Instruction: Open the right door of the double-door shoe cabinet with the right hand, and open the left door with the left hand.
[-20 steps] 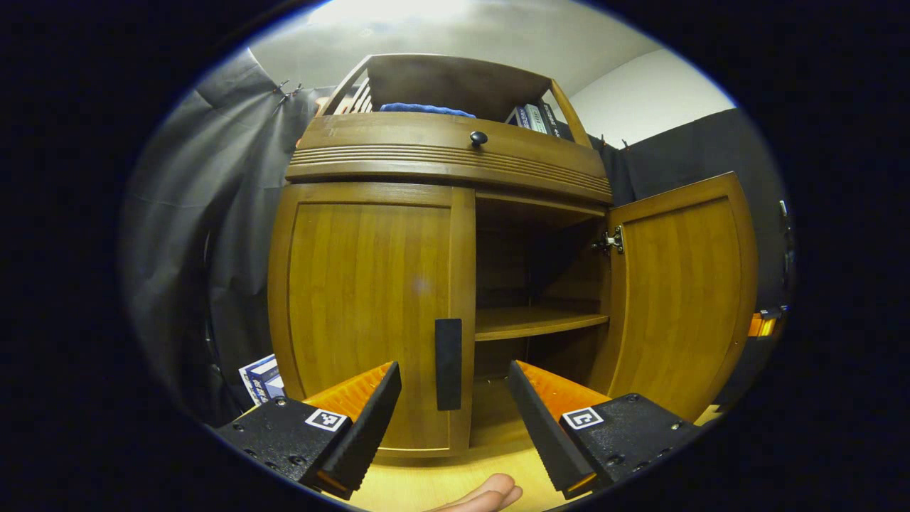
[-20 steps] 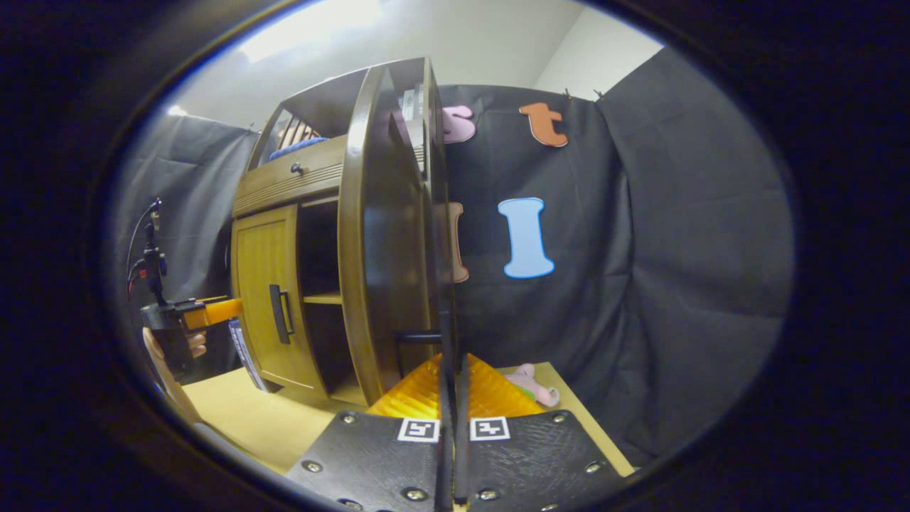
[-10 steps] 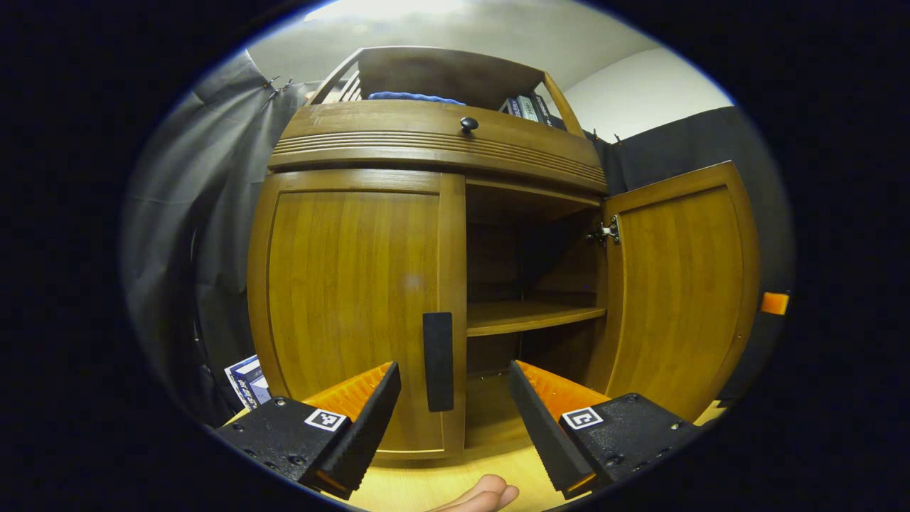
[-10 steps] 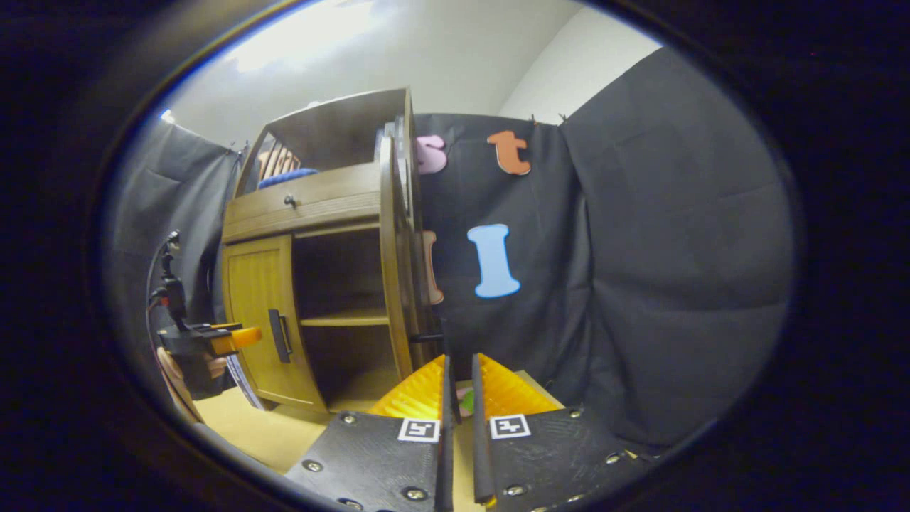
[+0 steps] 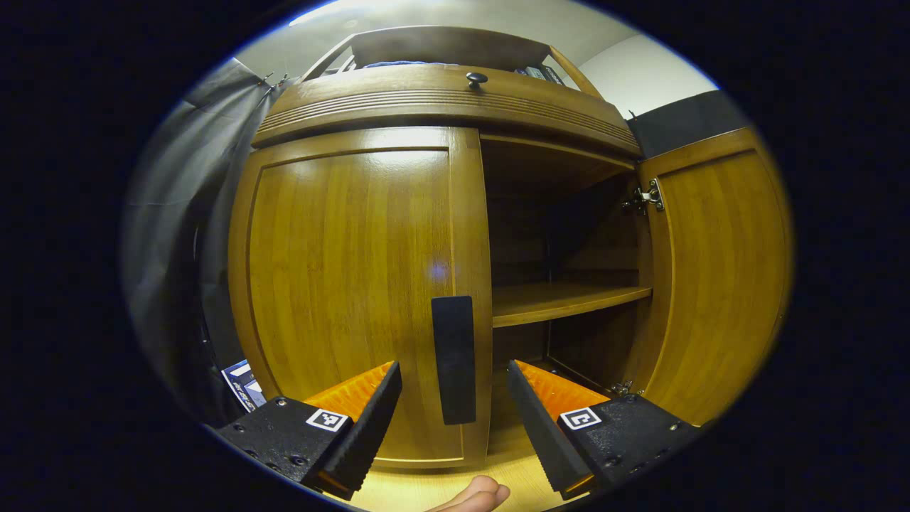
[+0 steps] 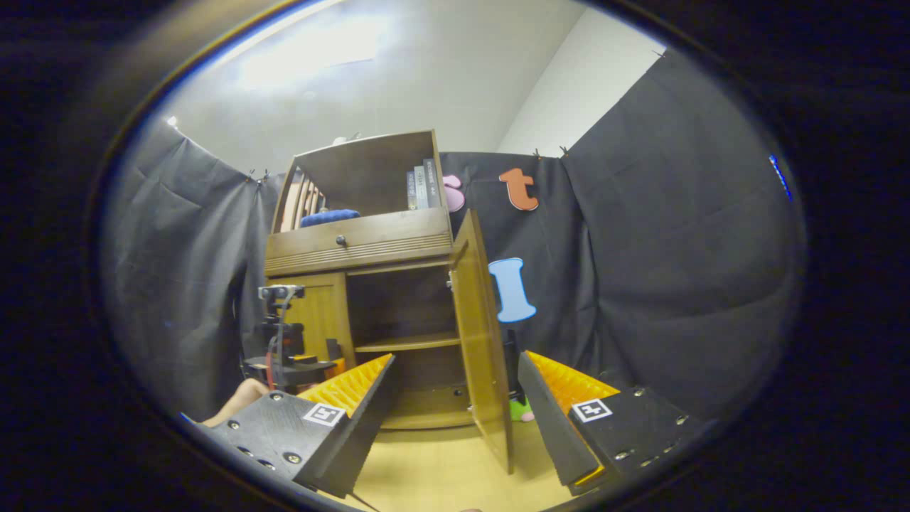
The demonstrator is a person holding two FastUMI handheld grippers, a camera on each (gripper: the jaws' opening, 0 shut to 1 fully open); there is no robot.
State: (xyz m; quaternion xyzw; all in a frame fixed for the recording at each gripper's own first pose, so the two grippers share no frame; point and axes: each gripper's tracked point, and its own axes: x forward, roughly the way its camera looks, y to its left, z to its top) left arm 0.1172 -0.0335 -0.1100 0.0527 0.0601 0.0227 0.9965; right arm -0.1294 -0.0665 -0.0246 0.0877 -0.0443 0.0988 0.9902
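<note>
Shoe cabinet [image 5: 441,107] stands on a pale wooden table [image 6: 426,476] against the black cloth wall. Right door [image 5: 718,277] swung wide, inner face toward the left gripper view, metal hinge [image 5: 643,199] at its top corner. Left door [image 5: 348,284] shut, flush with the frame. Black vertical handle [image 5: 453,359] sits near the left door's inner edge, low down.

Left gripper [image 5: 455,419]: fingers spread wide, holding nothing. The handle lies between the two fingers in that view; contact cannot be told. A fingertip of the person's hand [image 5: 476,494] shows at the bottom edge.

Right gripper [image 6: 455,419]: fingers wide apart, empty, well back from the cabinet. In the right gripper view the open right door stands edge-on between the fingers, farther off, clear of both.

Inside the open half: one wooden shelf [image 5: 561,302] at mid height, bare. Above the doors, a drawer with a small dark knob [image 5: 476,78]. On the top shelf, a blue cloth [image 6: 328,217] and a few books [image 6: 421,185] standing upright. Blue and white box [image 5: 242,380] beside the cabinet's left foot. Small pink and green toy [image 6: 522,409] on the table behind the open door.
</note>
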